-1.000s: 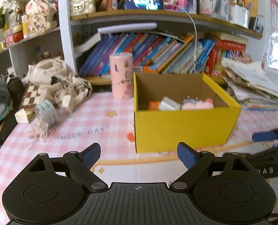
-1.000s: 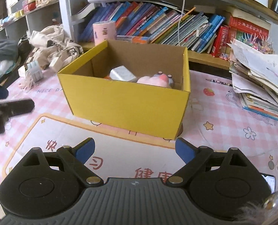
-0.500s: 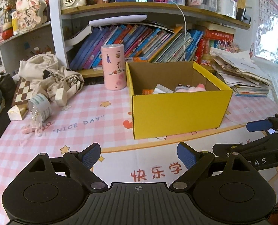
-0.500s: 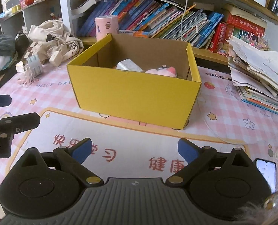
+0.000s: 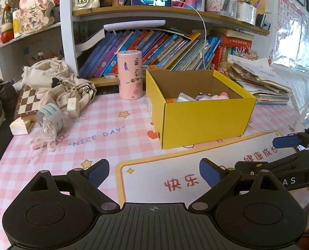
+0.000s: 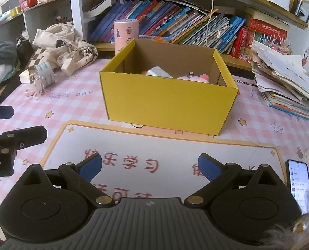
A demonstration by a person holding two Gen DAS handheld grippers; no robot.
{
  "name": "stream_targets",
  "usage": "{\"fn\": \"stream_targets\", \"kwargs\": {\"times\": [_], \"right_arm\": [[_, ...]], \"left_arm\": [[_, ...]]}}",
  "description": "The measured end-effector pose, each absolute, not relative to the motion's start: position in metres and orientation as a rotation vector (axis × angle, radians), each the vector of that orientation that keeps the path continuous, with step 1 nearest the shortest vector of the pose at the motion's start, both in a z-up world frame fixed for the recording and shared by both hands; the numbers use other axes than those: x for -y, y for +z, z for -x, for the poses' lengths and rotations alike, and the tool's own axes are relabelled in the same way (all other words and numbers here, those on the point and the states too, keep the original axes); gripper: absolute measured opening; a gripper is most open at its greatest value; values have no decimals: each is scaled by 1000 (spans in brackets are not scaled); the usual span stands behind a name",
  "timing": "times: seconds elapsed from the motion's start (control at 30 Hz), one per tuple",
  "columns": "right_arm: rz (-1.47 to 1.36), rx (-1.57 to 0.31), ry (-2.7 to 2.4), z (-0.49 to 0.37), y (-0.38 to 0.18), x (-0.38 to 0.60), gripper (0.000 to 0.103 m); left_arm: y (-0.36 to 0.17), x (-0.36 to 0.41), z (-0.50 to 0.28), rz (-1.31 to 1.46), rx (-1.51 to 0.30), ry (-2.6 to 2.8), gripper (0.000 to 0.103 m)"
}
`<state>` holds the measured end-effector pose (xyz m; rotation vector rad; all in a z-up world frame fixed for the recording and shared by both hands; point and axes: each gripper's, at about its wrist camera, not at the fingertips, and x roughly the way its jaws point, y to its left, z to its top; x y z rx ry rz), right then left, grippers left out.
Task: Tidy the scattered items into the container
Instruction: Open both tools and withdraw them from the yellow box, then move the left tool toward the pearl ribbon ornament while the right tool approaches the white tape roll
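Note:
The yellow cardboard box [image 5: 206,120] [image 6: 167,104] stands open on the pink checked tablecloth. Inside it lie a pink plush toy [image 5: 217,95] [image 6: 196,77], a pale wrapped packet [image 5: 183,96] [image 6: 158,71] and an orange item [image 5: 171,100]. My left gripper [image 5: 153,173] hovers open and empty over the white mat, short of the box's near left corner. My right gripper [image 6: 150,166] is open and empty too, in front of the box's long side. A toppled striped jar [image 5: 50,118] [image 6: 44,76] and a white block [image 5: 72,106] lie at the left.
A pink cylinder [image 5: 130,75] stands behind the box by the bookshelf. A crumpled cloth bag [image 5: 56,83] and a chessboard [image 5: 28,101] fill the back left. Stacked papers [image 6: 283,83] sit on the right, and a lit phone [image 6: 299,184] lies near the right edge.
Both grippers have drawn back from the yellow box, which now looks smaller and farther off. More of the white mat shows under them. The right jaws stand slightly wider.

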<state>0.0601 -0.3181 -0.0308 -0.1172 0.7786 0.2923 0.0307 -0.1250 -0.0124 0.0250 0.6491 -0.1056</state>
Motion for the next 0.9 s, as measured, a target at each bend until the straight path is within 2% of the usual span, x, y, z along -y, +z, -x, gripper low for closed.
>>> {"fn": "stream_targets", "kwargs": {"times": [0.9], "right_arm": [[115,-804,277,-22,-35,220,100]], "left_arm": [[-18,27,6,-1,-662,-132,98]]}}
